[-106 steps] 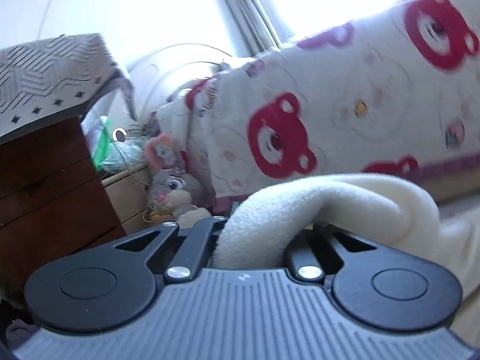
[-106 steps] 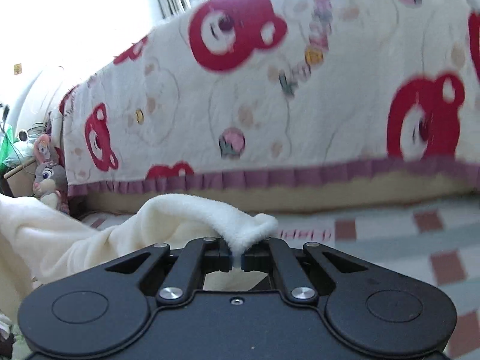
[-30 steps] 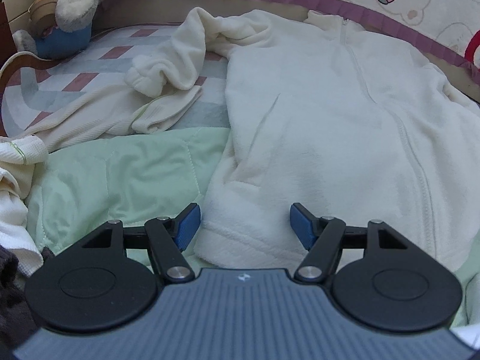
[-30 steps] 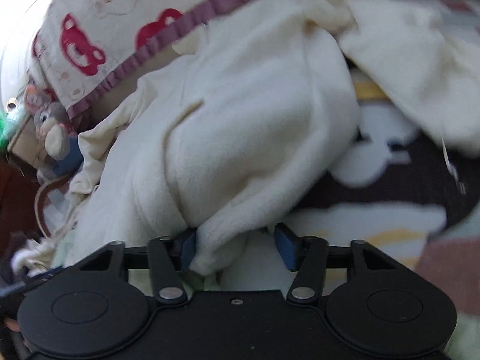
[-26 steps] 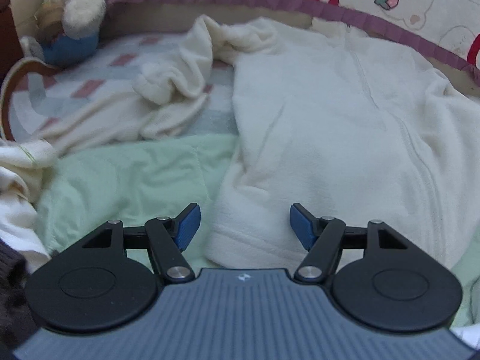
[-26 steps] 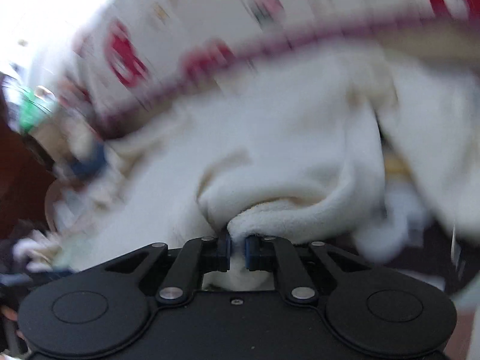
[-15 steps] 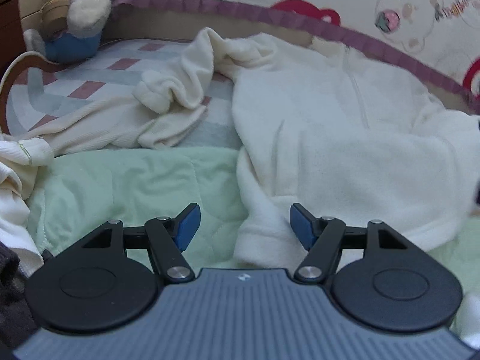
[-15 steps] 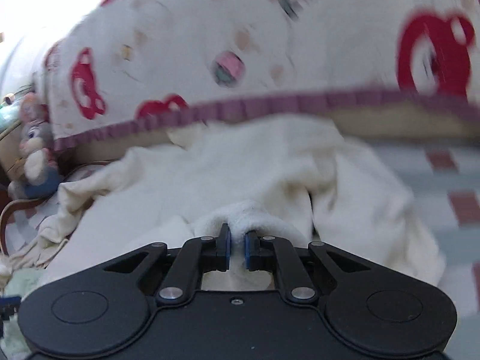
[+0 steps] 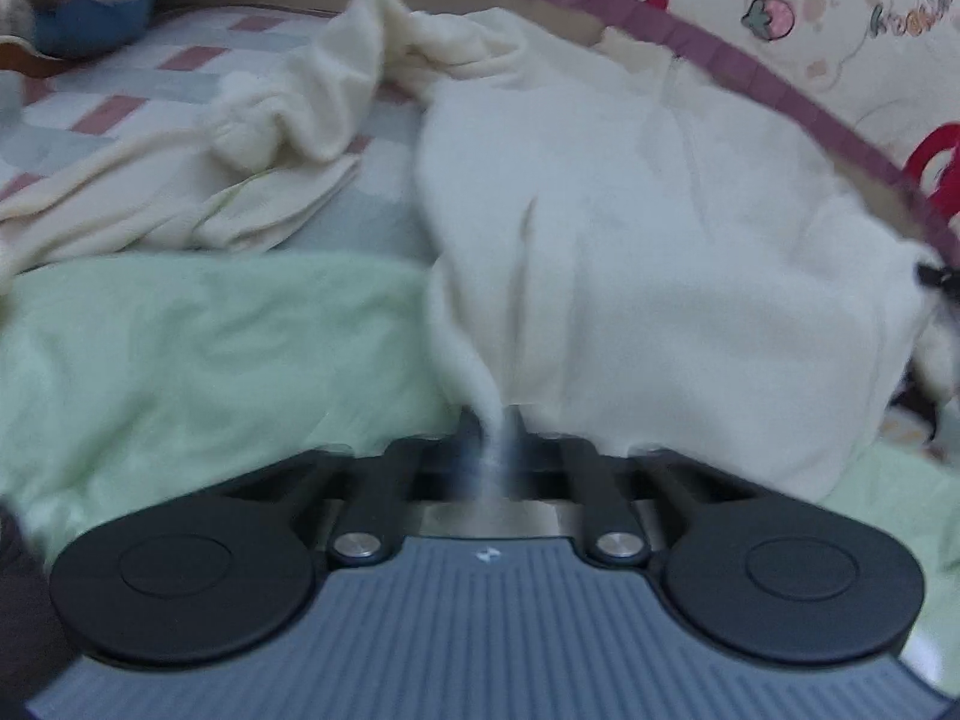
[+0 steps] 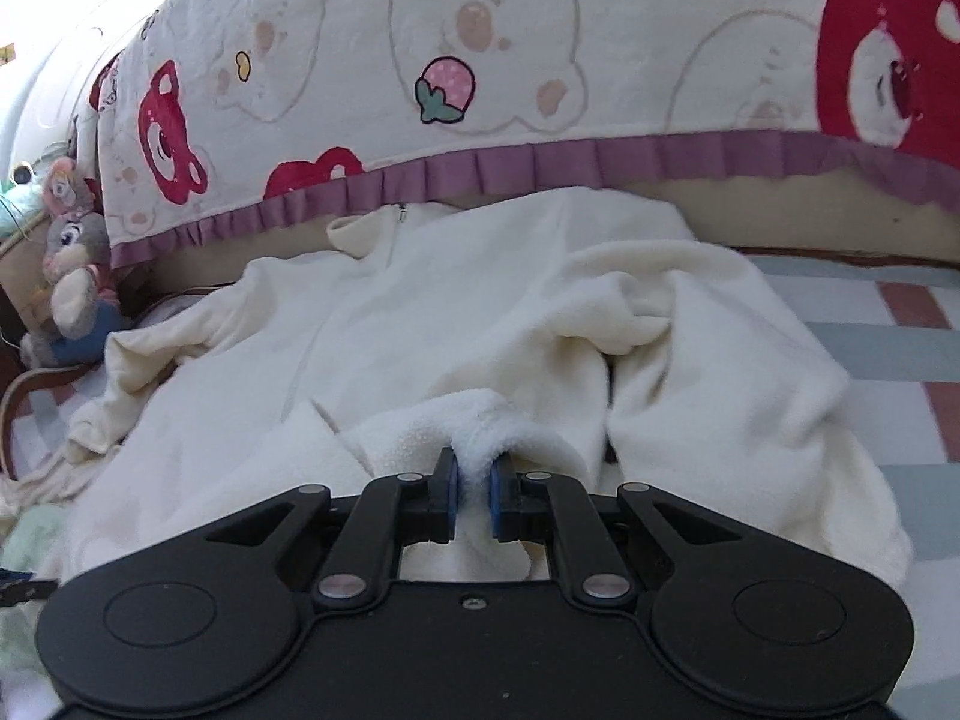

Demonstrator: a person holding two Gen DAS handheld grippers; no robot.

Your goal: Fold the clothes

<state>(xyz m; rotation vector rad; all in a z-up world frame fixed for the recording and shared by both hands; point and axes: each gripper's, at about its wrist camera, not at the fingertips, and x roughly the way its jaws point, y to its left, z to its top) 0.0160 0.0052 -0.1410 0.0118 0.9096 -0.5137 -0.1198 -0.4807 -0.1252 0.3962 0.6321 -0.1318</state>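
The right gripper was clenched on a thick bunch of cream fleece, its blue pads pressed into a wad near the garment's lower right part; the left gripper was likewise closed, pinching a narrow pleat of the hem edge, though that view was smeared by motion and the pads themselves were hard to make out. The task's thing, a cream fleece jacket, lay spread front-up on the bed with its collar and zip toward the bear-print quilt, its near edge reaching over a pale green blanket. The right hold looked risky: the wad seemed to take in more than one layer, so any lift could have dragged the front panel with it and left a lumpy, crooked fold. The left hold was the opposite worry; so thin a pinch of slippery pile could have slid free under tension, dropping one corner. If the two grippers moved unevenly, the hem would likely have skewed. The left sleeve lay crumpled across another cream garment just beside it, so a pull might have dragged that piece along or folded the sleeve in twisted. A plush rabbit sat well clear at the bed's far corner.
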